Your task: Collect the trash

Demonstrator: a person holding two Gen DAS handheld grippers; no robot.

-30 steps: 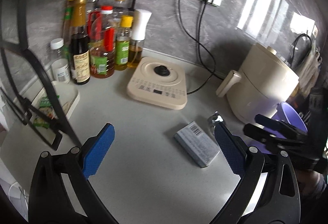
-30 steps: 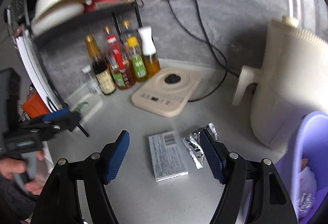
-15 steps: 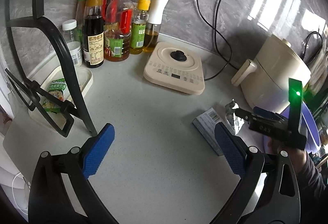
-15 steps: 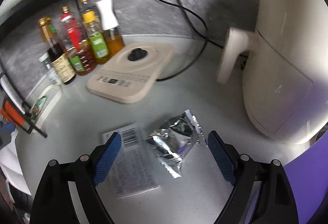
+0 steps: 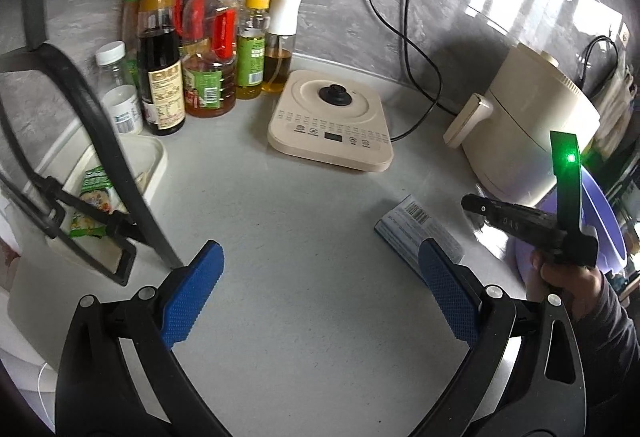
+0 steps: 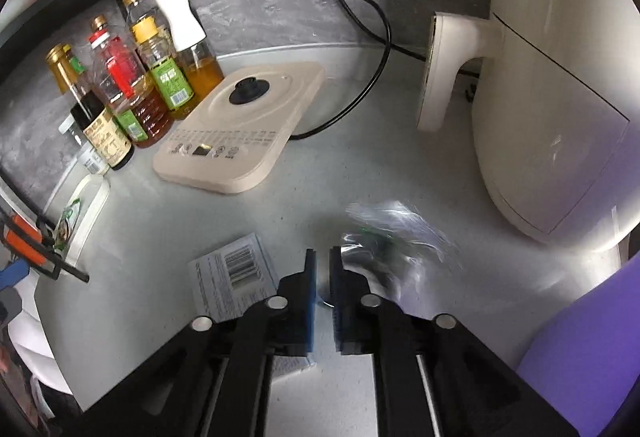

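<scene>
The foil wrapper (image 6: 394, 241) lies crumpled on the counter (image 6: 328, 173) by the air fryer (image 6: 560, 85), blurred, its near edge pinched between the nearly closed jaws of the right gripper (image 6: 323, 277). So the first pick looks made but not lifted. Just left of it the flat box (image 6: 232, 283) with a barcode lies untouched. The purple bin (image 6: 592, 349) waits at the right, just beside the gripper. The left gripper (image 5: 320, 297) hangs wide and empty over bare counter. Left to do, I judge: bin the wrapper, then the box.
</scene>
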